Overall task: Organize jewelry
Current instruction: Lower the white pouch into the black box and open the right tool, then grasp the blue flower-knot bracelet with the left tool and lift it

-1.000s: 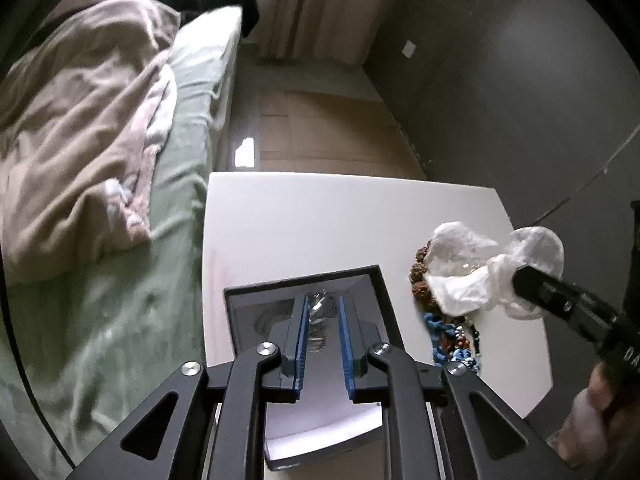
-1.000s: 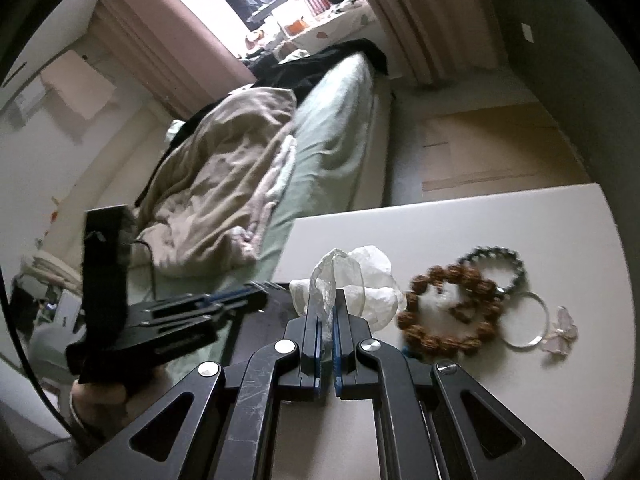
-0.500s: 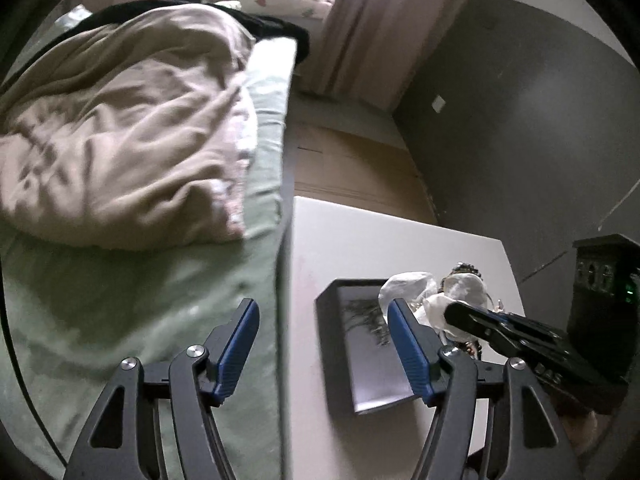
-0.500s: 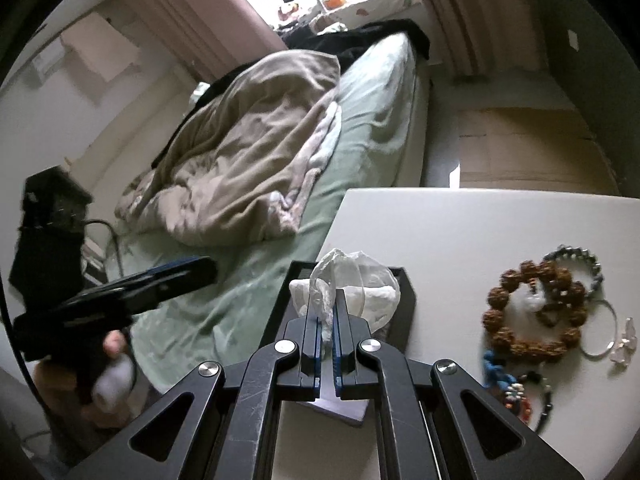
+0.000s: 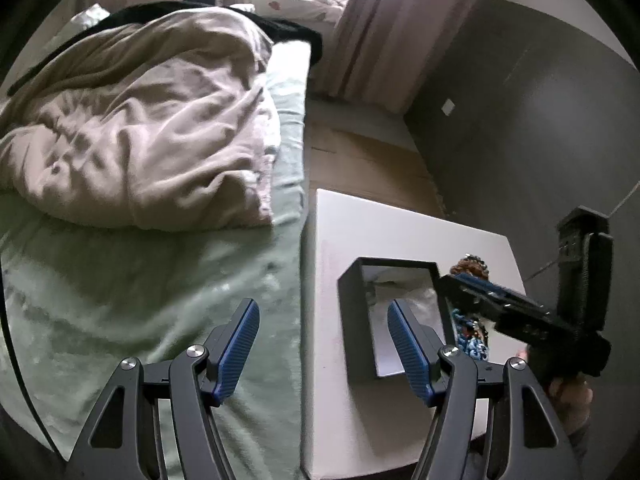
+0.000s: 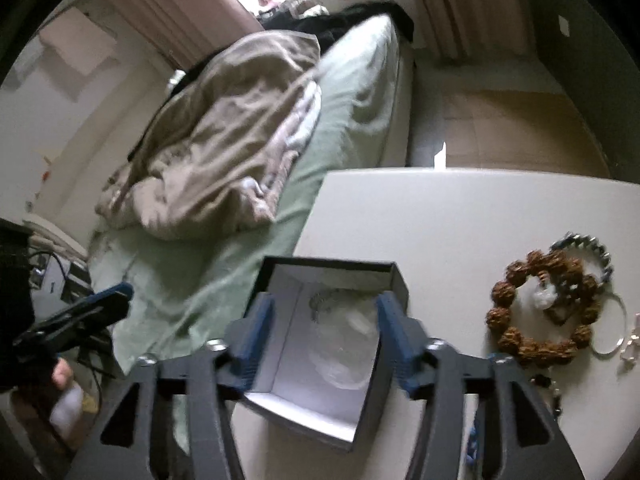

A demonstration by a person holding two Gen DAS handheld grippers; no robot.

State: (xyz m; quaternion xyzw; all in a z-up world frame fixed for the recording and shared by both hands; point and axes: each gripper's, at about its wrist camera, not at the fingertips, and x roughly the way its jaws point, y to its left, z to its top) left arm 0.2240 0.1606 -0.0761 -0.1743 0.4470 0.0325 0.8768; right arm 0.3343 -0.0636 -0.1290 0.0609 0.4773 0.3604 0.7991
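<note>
A big bed (image 5: 152, 280) with a green sheet (image 6: 224, 264) stands right beside the left edge of the white table (image 6: 420, 216). A crumpled beige blanket (image 5: 140, 128) lies on the bed. Something black (image 6: 340, 20) lies at the far end of the bed. Pink curtains (image 5: 384, 32) hang behind it. The wall (image 5: 540, 120) past the table is dark grey.

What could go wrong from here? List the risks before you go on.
The dark box sits near the table edge beside the bed; a nudge could tip it off. The clear plastic pouch lies loosely inside and might spring out. The brown bead bracelet overlaps other pieces, so lifting it with the right gripper, its jaws just opened, may drag them.
</note>
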